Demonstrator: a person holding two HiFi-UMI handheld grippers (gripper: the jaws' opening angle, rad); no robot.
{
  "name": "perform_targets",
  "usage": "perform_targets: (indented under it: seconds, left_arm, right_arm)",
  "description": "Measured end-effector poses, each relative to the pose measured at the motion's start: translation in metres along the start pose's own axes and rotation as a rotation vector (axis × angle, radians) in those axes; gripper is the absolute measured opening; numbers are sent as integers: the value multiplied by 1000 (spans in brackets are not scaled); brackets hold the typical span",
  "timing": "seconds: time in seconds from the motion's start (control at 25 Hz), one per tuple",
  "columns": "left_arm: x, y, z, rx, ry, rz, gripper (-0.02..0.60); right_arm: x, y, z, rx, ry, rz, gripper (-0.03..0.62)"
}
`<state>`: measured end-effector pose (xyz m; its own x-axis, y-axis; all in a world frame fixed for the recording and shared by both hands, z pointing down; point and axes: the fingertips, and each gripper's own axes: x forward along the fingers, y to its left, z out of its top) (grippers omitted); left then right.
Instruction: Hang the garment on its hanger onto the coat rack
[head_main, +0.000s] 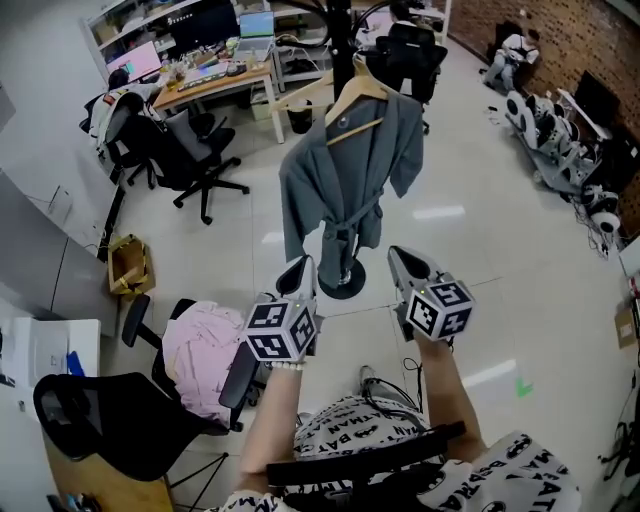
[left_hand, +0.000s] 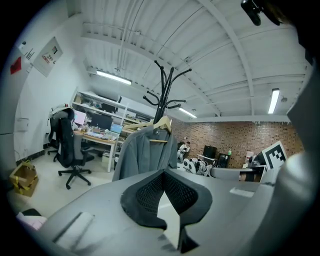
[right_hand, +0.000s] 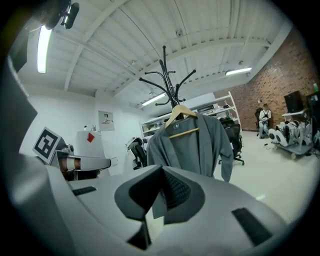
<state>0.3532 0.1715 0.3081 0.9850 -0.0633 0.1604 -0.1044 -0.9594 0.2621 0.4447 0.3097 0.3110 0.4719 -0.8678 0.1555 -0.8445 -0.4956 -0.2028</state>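
A grey robe (head_main: 345, 170) hangs on a wooden hanger (head_main: 357, 95), and the hanger's hook is over the black coat rack (head_main: 340, 20). The robe's belt trails down to the rack's round base (head_main: 343, 287). Both grippers are held low in front of the person, short of the rack and apart from the robe. My left gripper (head_main: 300, 272) is shut with nothing in it. My right gripper (head_main: 405, 262) is shut and empty too. The left gripper view shows the robe (left_hand: 145, 155) beyond the closed jaws (left_hand: 163, 172). The right gripper view shows the robe (right_hand: 192, 147) and hanger (right_hand: 181, 112) straight ahead.
A pink cloth (head_main: 200, 355) lies on a chair at the lower left, beside a black chair (head_main: 110, 420). Office chairs (head_main: 190, 150) and a desk (head_main: 215, 80) stand at the back left. A cardboard box (head_main: 130, 265) sits on the floor. White machines (head_main: 560, 130) line the right wall.
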Motion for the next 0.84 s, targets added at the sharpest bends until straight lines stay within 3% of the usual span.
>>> perform_targets:
  seconds: [0.84]
  left_arm:
    - [-12, 6, 0, -35, -7, 8, -12]
  right_arm:
    - [9, 36, 0, -59, 30, 35, 6]
